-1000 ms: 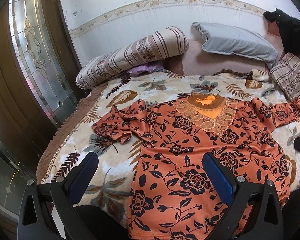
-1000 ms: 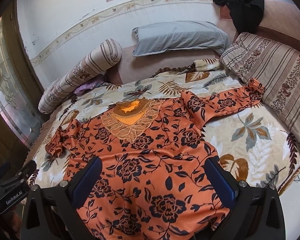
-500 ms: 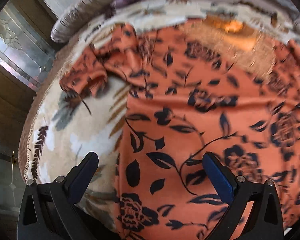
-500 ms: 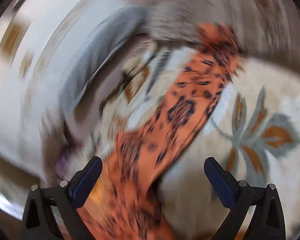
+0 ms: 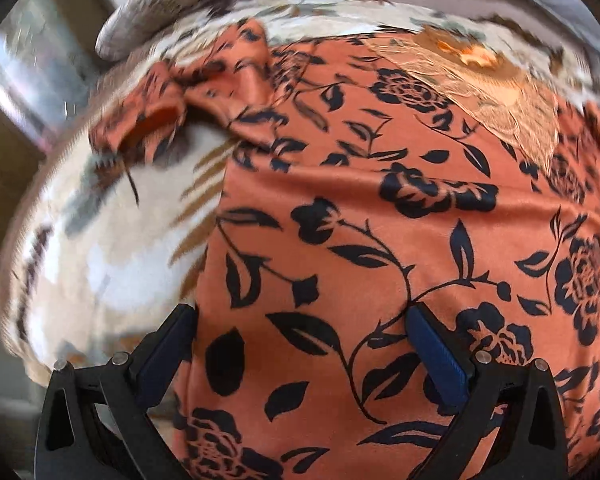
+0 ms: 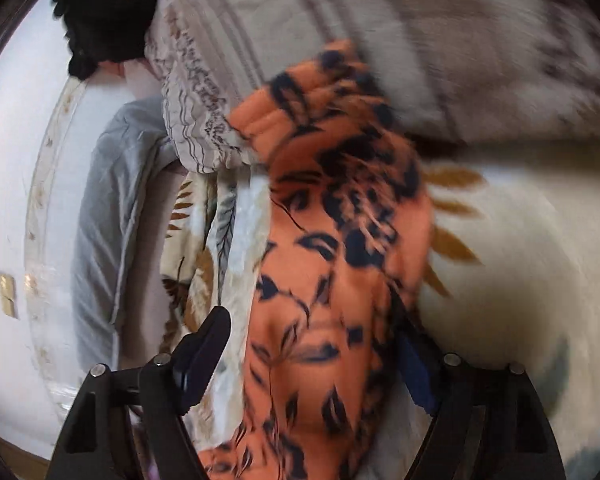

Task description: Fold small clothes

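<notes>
An orange blouse (image 5: 380,240) with black flowers lies flat on the bed, its lace neckline (image 5: 480,80) at the far end. Its left sleeve (image 5: 172,96) is bunched at the upper left. My left gripper (image 5: 300,320) hangs open just above the blouse's left side edge, one finger over the bedspread and one over the cloth. In the right wrist view the blouse's right sleeve (image 6: 340,220) runs up between the jaws of my right gripper (image 6: 312,328), which are closing. The left finger stands clear of the cloth, while the sleeve partly hides the right finger.
The floral bedspread (image 5: 100,240) lies under everything. A striped pillow (image 6: 420,40) lies just past the sleeve's cuff, with a grey pillow (image 6: 108,200) and a black garment (image 6: 100,12) beside it. A striped bolster (image 5: 160,12) lies along the bed's far left.
My left gripper has dropped close over the blouse's left edge and tipped downward. My right gripper has swung over to the right sleeve, rolled on its side, and its jaws have narrowed.
</notes>
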Tool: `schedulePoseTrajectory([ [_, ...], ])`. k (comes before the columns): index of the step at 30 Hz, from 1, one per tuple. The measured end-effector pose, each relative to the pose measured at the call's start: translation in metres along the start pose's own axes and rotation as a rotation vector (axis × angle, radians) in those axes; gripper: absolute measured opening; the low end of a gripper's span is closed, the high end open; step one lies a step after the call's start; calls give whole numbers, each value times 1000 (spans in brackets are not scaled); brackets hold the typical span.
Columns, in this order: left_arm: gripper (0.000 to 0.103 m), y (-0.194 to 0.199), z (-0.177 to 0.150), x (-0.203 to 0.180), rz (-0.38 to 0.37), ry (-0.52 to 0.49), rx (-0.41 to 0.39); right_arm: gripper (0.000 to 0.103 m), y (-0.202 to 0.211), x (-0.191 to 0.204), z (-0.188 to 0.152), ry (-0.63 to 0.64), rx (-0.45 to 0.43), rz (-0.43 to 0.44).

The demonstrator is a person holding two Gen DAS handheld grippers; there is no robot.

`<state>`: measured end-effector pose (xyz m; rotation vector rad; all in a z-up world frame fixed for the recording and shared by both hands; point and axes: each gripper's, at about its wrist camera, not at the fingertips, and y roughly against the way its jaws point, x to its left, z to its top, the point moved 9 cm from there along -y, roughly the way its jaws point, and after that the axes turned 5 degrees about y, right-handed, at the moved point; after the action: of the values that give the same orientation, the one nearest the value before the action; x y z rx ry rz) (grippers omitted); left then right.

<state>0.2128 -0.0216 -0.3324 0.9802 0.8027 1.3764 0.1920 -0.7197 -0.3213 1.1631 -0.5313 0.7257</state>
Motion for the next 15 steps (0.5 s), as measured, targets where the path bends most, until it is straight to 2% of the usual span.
schedulePoseTrajectory([
  [1,103,-1,-1,2,-8,16,7,50,-4,2,1,32,-3,-14],
  [3,103,-1,-2,2,14,3,6,21,-15,-2,-3,35,27,-13],
  [6,103,0,-3,3,42,16,15,13,-11,8,-6,7,21,57],
  [10,103,4,-1,1,52,35,34,12,20,80,-23,162,1,189],
  [12,103,9,2,1,50,28,44,12,38,130,-55,272,43,278],
  [15,103,25,8,10,69,37,-1,12,52,188,-124,406,154,386],
])
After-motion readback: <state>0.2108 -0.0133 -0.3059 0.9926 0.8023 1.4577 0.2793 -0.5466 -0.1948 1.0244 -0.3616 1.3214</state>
